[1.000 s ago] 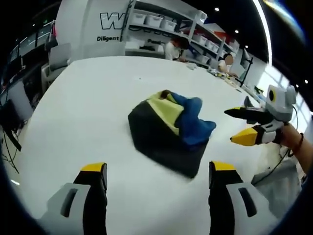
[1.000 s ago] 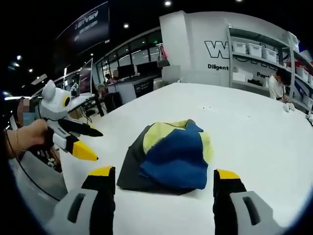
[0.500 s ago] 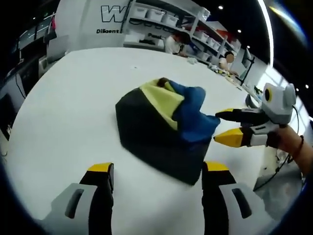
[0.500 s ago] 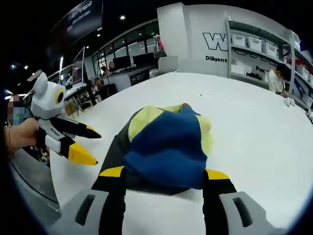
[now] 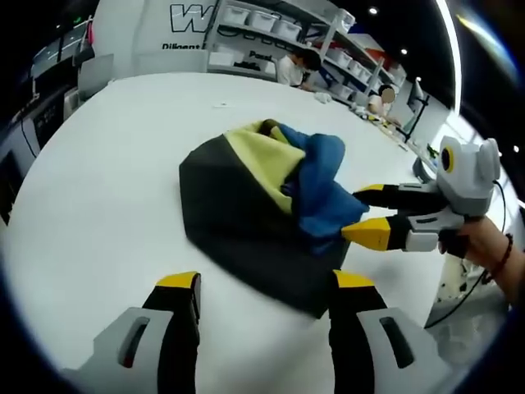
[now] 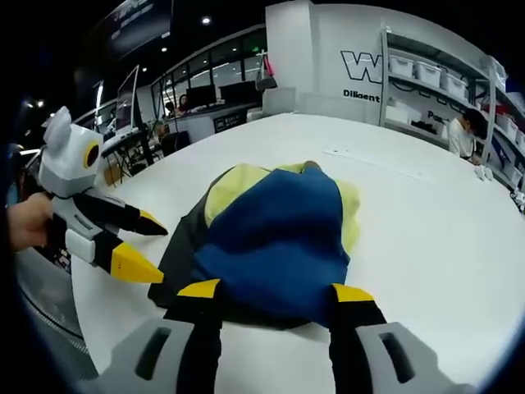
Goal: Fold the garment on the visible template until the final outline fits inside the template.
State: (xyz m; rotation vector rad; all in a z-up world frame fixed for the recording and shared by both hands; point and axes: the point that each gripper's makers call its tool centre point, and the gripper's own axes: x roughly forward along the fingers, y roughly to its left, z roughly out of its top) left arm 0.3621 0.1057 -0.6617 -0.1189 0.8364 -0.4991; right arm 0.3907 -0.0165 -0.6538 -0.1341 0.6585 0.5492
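Between the spread jaws of the right gripper (image 6: 271, 293), the blue edge of the garment (image 6: 271, 238) lies ready for a pinch. Also parted, the left gripper (image 5: 262, 283) faces the dark side. Bunched on the white table (image 5: 98, 172), the garment likely needs spreading; no template is discernible.

This is a lab or industrial workspace: a large white table (image 5: 98, 189), metal shelving with white storage bins (image 5: 271, 20) at the top of the frame, a lettered wall sign (image 6: 365, 70), monitors on desks (image 6: 201, 98), and ceiling spotlights.
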